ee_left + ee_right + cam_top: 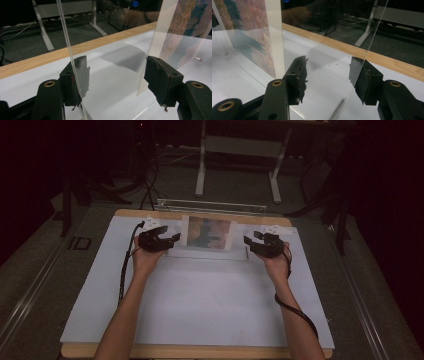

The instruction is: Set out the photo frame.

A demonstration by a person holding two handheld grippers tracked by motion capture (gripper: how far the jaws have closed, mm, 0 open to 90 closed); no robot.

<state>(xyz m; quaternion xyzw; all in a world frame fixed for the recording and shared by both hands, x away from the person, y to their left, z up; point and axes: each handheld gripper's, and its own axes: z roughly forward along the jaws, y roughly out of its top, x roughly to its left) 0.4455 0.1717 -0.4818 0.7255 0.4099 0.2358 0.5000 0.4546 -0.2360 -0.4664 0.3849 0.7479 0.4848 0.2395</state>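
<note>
A clear acrylic picture stand (207,252) rests upright at the far middle of the white board (200,305), with a blurred reddish and blue picture (209,232) in it. My left gripper (172,239) is at the stand's left end and my right gripper (248,240) at its right end. Both are open. In the left gripper view the left gripper (116,65) straddles the clear panel (112,47), whose edge runs close by the left jaw, and the picture (185,22) is at the upper right. In the right gripper view the right gripper (328,63) straddles the panel (324,37) likewise, with the picture (249,27) at the left.
The board lies on a wooden table (200,351) whose far edge (75,50) is just past the stand. A clear strip (210,206) lies along that edge. A thin metal pin (337,108) lies on the board by my right gripper. Desk legs (201,170) and cables stand on the floor beyond.
</note>
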